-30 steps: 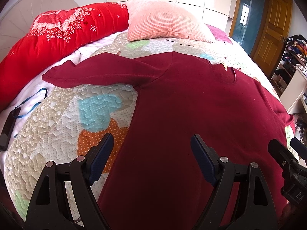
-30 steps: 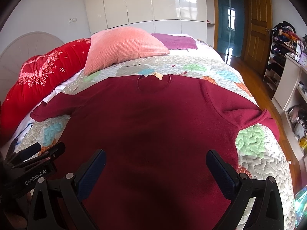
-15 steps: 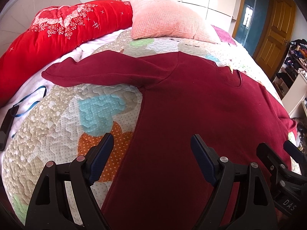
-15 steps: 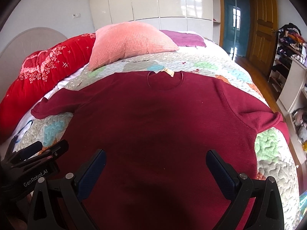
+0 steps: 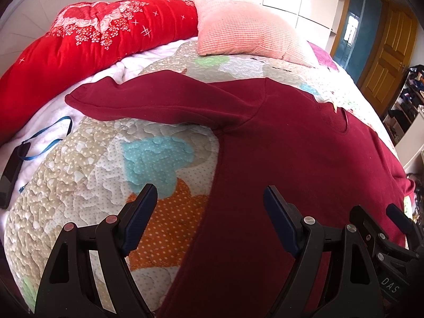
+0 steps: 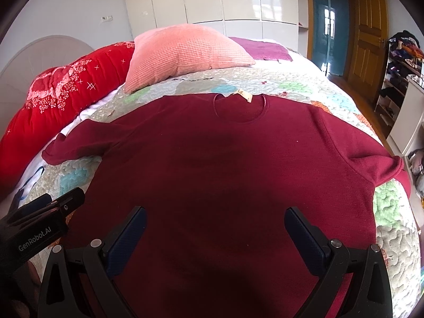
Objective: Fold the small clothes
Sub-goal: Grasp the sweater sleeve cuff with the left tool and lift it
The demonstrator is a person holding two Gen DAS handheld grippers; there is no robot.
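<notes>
Left wrist view: my left gripper (image 5: 210, 206) is released, jaws spread wide, gripping nothing. It hangs over the side seam of the maroon sweatshirt (image 5: 291, 164), which lies flat, front up, on the patchwork quilt (image 5: 87, 175). One sleeve (image 5: 159, 103) stretches out toward 10 o'clock. At 12 o'clock, a pink pillow (image 5: 243, 31); at 11, a red floral duvet (image 5: 87, 39). At 9 o'clock, a black device with a blue lanyard (image 5: 12, 167) lies on the white sheet. The right gripper's body shows at 4 o'clock.

Right wrist view: my right gripper (image 6: 215, 228) is also released, jaws wide apart, empty, above the lower middle of the sweatshirt (image 6: 225, 164). The collar with a tan label (image 6: 245, 96) sits at 12 o'clock. The second sleeve (image 6: 381, 169) runs off the quilt (image 6: 392, 212) at 3 o'clock, its cuff hidden.
</notes>
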